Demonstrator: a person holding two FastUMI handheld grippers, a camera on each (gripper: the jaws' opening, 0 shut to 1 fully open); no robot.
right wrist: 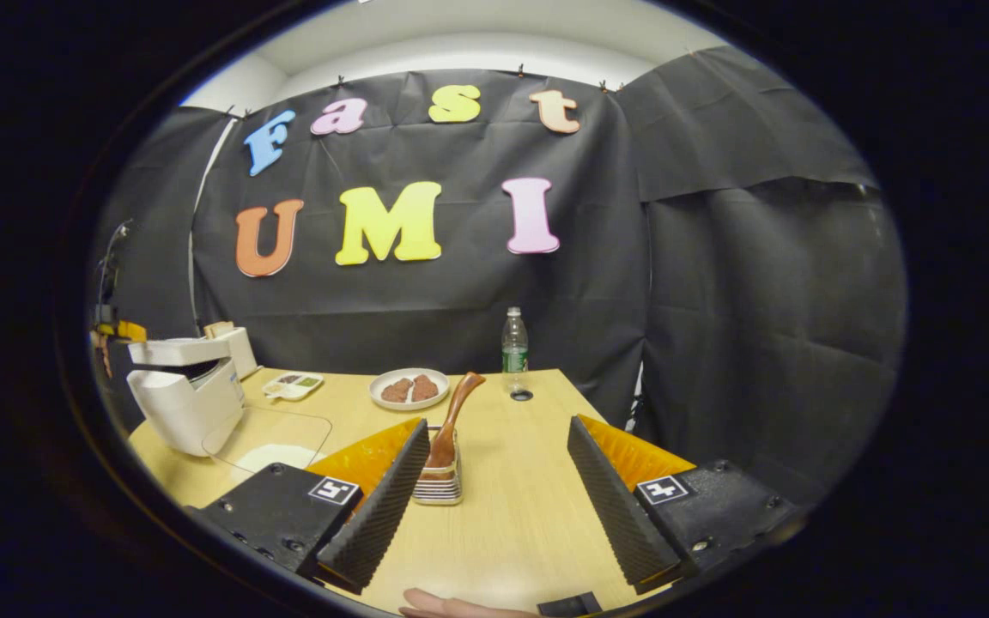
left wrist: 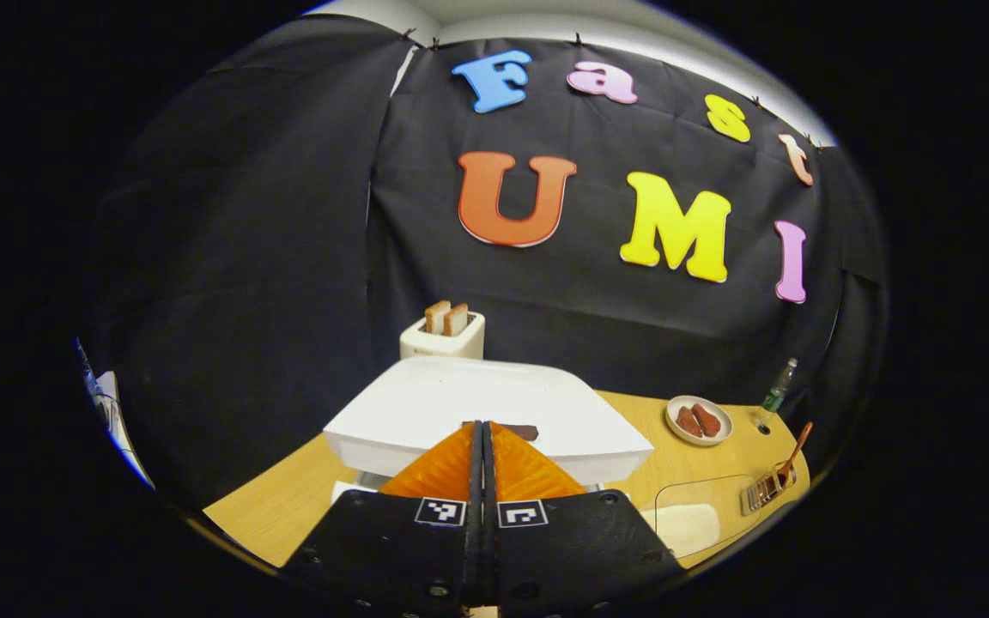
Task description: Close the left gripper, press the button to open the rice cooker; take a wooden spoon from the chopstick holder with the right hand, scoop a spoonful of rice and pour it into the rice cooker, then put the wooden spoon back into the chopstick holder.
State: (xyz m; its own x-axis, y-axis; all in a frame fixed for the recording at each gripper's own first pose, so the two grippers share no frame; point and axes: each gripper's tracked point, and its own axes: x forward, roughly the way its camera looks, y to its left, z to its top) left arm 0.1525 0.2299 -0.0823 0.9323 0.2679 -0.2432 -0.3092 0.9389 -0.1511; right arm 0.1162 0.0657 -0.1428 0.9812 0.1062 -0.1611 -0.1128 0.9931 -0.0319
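Note:
The white rice cooker (left wrist: 426,412) stands right in front of my left gripper (left wrist: 484,427), which is shut with its tips at the lid's front edge, beside a small dark button (left wrist: 527,432). In the right gripper view a dark gap shows between the rice cooker's (right wrist: 190,403) lid and body. The wooden spoon (right wrist: 457,412) stands upright in the chopstick holder (right wrist: 439,487), just ahead of my right gripper (right wrist: 499,427) and close to its left finger. That gripper is open and holds nothing. A clear container of white rice (right wrist: 276,453) lies between cooker and holder.
A toaster (left wrist: 443,336) with bread stands behind the cooker. A plate of meat (right wrist: 409,388), a plastic bottle (right wrist: 513,341) and a small seasoning tray (right wrist: 292,386) stand along the back of the wooden table (right wrist: 512,515). A hand (right wrist: 452,606) shows at the bottom edge.

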